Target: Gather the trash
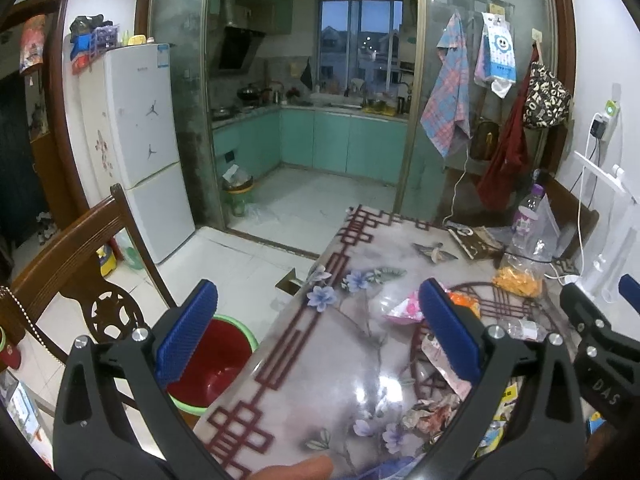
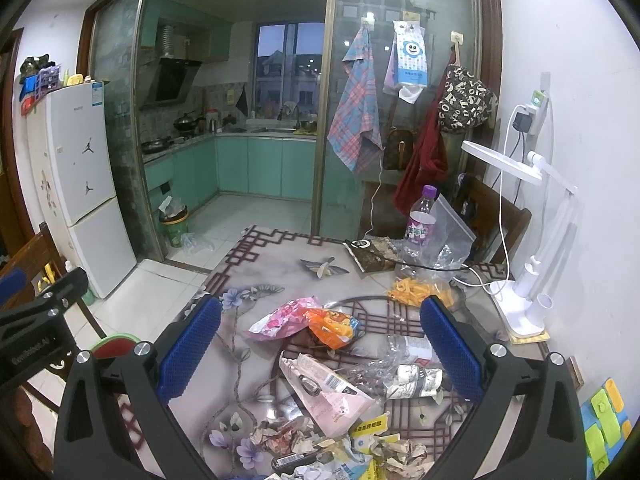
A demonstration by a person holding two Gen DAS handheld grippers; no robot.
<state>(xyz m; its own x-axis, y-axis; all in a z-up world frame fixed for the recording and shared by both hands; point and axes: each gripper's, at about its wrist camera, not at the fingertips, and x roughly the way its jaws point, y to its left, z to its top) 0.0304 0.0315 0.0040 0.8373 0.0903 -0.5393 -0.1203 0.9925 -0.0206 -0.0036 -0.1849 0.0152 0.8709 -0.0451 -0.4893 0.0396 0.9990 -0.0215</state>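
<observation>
- L claw [image 1: 316, 328] hovering released, nothing btwn its blue pads; sitting over near-left edge of tabletop [image 1: 304, 364], w/ left pad hanging out past the edge above the bin [image 1: 212, 364].
- Bin (green rim, red liner) standing on floor just beside tabletop's left edge, next to wooden chair [image 1: 80, 264].
- R claw [image 2: 320, 344] also spread wide, gripping nothing; hanging over the trash pile [image 2: 340, 392] at near-centre of tabletop.
- Pile lying loose: pink wrapper [image 2: 280, 320] touching orange snack bag [image 2: 334, 328] on far side; pale pink packet [image 2: 332, 392] in middle; crushed clear bottle [image 2: 408, 376] to its right; crumpled paper [image 2: 288, 436] nearest cam.
- Farther right: upright purple-cap bottle [image 2: 420, 224], clear bag w/ orange bits [image 2: 416, 290], white desk lamp [image 2: 524, 300] by wall.
- R claw body showing at right edge of left wrist view.
</observation>
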